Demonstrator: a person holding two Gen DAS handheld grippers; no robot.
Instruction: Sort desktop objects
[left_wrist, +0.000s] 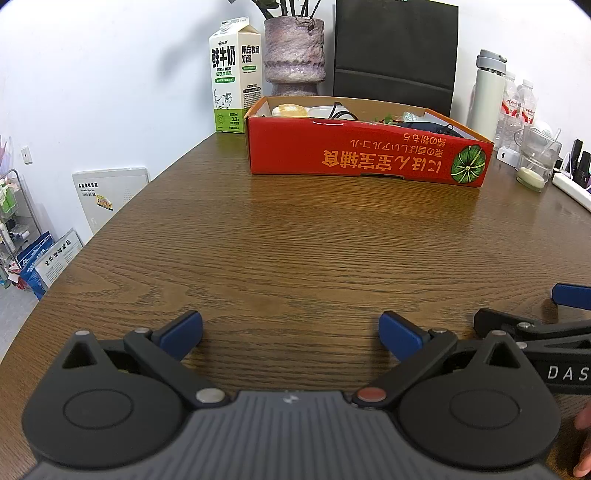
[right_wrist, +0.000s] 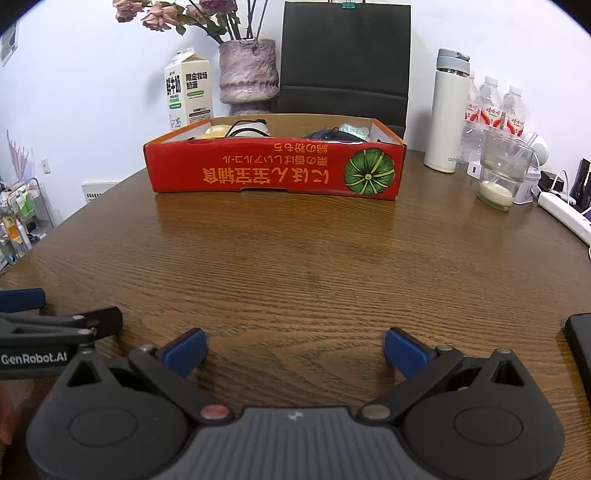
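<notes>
Lying well ahead of left hand-held gripper (left_wrist: 290, 332) (jaws spread), red box (left_wrist: 365, 157)

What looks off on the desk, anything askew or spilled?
Nothing spilled or damaged. Only oddity: the red box sits with its printed side upside down, the text inverted in both views. Both grippers, left and right, are open and empty.

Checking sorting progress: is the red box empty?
No. The red box holds items: a dark pouch and a white case show above its rim.
</notes>
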